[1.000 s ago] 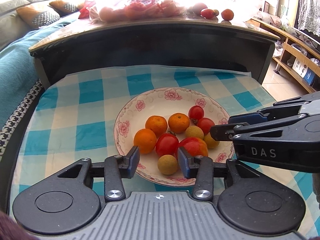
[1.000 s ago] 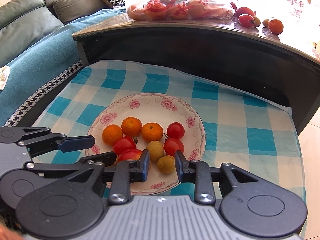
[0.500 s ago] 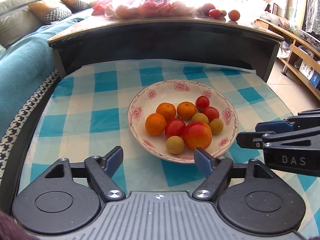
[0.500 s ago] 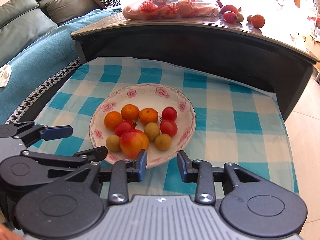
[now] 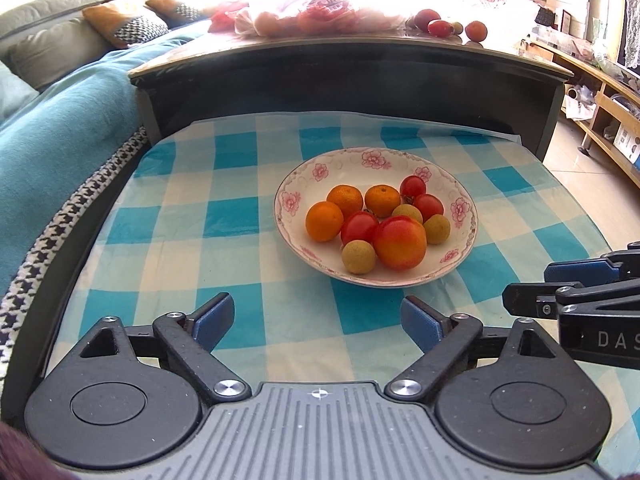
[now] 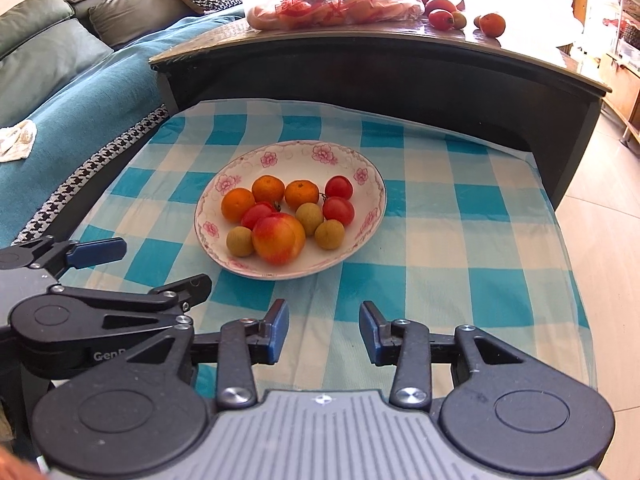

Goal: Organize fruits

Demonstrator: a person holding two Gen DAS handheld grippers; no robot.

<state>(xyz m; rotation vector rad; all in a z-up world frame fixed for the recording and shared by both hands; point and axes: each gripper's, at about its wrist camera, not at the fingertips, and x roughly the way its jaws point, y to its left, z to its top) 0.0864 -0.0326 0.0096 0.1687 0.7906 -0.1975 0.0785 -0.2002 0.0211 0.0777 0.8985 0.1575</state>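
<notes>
- Plate (image 5: 466, 216) on the checked cloth (image 5: 240, 216) holds peach (image 5: 400, 237), oranges, tomatoes and longans
- Left tongs (image 5: 317, 316) have just been opening, empty; right tongs (image 6: 323, 326) likewise, slightly parted
- Left: loose fruits (image 6: 464, 18) on rear worktop (image 6: 400, 44)

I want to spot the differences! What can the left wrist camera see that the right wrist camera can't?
Only the left wrist view shows the wooden shelves by the far wall.

Only the right wrist view shows a crumpled white cloth on the blue blanket.

Both show the flowered plate of fruit with the big peach, the checked cloth, and the fruit bag on the dark table.
</notes>
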